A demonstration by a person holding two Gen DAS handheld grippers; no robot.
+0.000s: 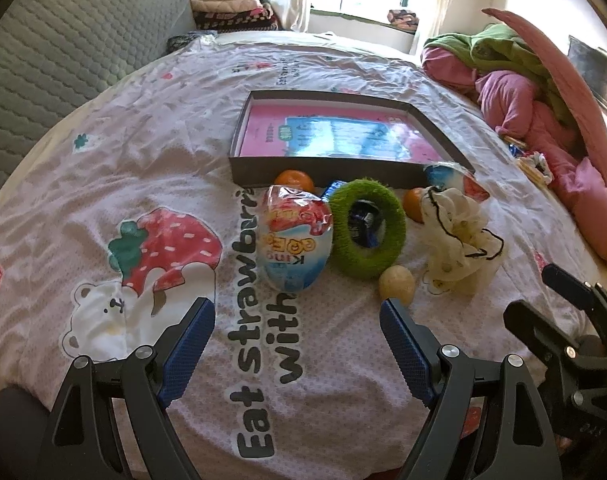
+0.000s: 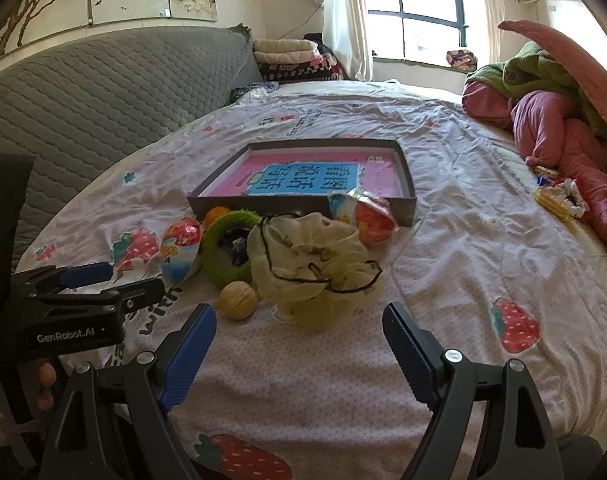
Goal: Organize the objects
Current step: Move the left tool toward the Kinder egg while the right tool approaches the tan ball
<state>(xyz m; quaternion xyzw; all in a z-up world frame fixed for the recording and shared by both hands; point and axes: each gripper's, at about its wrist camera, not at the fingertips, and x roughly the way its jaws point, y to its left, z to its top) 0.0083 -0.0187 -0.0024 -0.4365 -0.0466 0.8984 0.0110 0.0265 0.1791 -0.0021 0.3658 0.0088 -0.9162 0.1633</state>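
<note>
Both jaws spread, the left hand-held gripper and right hand-held gripper hover empty before toys heaped against the shallow box (likely their destination) on the bed.

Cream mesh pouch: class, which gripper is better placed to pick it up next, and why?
Probably the right gripper: the cream mesh pouch lies straight ahead of its open jaws. For the left gripper, also open, the pouch sits off to its right, beyond the small yellow ball.

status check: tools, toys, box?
Both tools, left and right, open, holding nothing. Toys, including ring, egg and ball, lie outside box. Path unobstructed.
</note>
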